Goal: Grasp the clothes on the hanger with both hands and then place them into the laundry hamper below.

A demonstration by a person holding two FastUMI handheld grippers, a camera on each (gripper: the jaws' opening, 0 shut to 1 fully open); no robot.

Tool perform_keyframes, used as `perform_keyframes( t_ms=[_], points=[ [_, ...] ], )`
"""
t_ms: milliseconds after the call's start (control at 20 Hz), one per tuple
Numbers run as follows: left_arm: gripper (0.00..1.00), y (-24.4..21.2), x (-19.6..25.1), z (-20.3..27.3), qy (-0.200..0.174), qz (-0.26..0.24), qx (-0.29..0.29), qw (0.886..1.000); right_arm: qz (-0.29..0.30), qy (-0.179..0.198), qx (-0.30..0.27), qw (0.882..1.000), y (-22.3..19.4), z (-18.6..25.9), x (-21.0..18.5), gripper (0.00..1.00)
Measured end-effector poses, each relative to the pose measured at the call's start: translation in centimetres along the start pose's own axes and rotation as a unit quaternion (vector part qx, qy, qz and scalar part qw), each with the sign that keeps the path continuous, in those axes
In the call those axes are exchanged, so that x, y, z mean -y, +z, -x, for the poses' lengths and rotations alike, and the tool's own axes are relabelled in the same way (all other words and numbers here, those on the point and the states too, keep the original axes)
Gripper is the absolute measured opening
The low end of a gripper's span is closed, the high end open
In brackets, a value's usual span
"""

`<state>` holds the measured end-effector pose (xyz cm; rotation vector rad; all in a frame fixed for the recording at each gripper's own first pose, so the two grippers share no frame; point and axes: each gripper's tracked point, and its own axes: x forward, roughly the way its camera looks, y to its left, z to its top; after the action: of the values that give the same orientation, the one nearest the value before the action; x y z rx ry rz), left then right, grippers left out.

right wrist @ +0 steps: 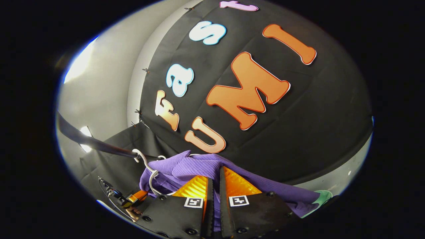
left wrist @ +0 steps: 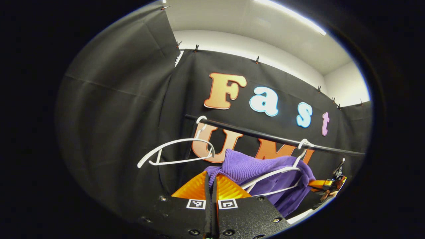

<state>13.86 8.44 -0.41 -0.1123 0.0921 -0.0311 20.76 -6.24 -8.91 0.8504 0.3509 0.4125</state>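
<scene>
In the left gripper view, the left gripper [left wrist: 211, 181] pinches a fold of the purple sweater [left wrist: 265, 172], which drapes off a white hanger [left wrist: 282, 172] on the black rail [left wrist: 265, 135]; a bare hanger [left wrist: 176, 152] hangs beside it. In the right gripper view, the right gripper [right wrist: 215, 186] clamps purple knit between nearly closed fingers, below the rail.

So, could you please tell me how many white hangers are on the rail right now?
2. An empty white hanger hangs near the black rail's left end in the left gripper view; a second hanger farther right carries the purple garment. Others may be hidden.
</scene>
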Motion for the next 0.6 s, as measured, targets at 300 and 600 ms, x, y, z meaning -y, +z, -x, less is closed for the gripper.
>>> perform_keyframes(
  t_ms=[300,600],
  points=[
    [0.0,0.0,-0.7,-0.7,-0.032,-0.017,-0.012,0.999,-0.009,-0.003,0.01,1.0,1.2,-1.1,-0.2,0.15],
    [0.0,1.6,-0.6,-1.7,-0.04,-0.003,0.009,0.999,-0.036,0.029,-0.021,0.999,3.3,-1.5,-0.6,0.14]
  ],
)
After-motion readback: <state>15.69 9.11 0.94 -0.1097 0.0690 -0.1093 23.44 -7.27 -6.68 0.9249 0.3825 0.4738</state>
